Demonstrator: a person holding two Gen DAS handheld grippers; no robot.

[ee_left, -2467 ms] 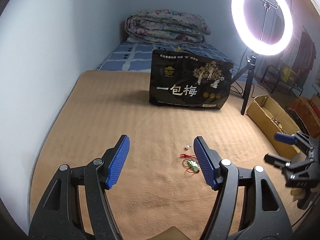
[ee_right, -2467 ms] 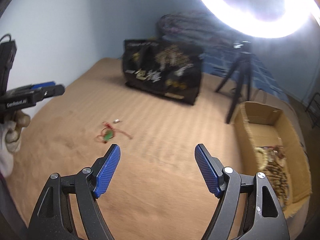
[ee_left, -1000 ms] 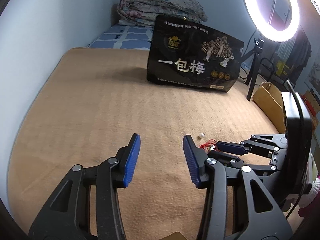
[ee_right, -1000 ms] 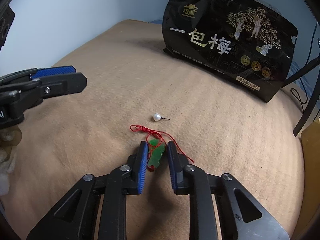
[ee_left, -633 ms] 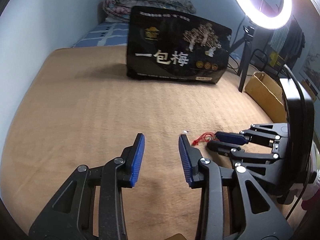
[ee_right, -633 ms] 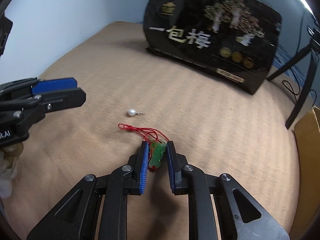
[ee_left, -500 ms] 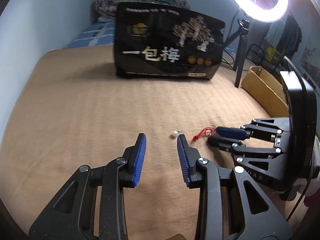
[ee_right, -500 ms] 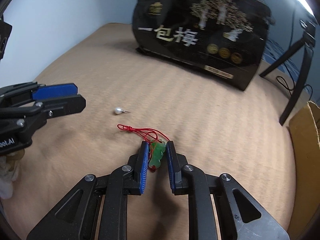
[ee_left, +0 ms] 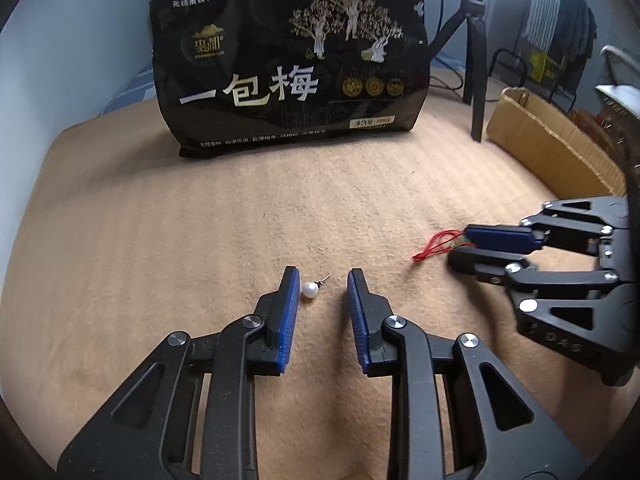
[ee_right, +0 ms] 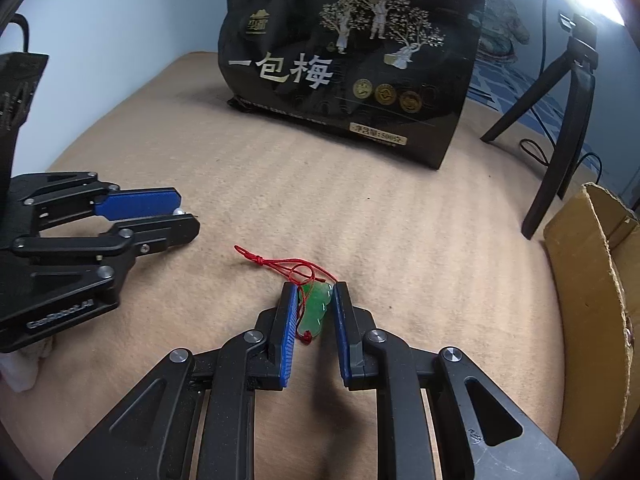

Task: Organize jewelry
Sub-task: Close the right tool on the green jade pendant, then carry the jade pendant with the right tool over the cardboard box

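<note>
Nearby, blanket (ee_left: 160, 240) lies bare.

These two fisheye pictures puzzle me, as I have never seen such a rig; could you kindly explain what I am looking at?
No robot here: a person holds a hand-held claw in each hand, and a camera on each looks forward along its two blue-padded fingers.

In the left-wrist picture, the left claw has just been closing around a pearl earring on the tan blanket; the pearl sits against one pad, not yet pinched. The right claw shows at the side.

In the right-wrist picture, that claw is shut on a green pendant with a red cord. Behind stand a black snack bag, a tripod and a cardboard box.
</note>
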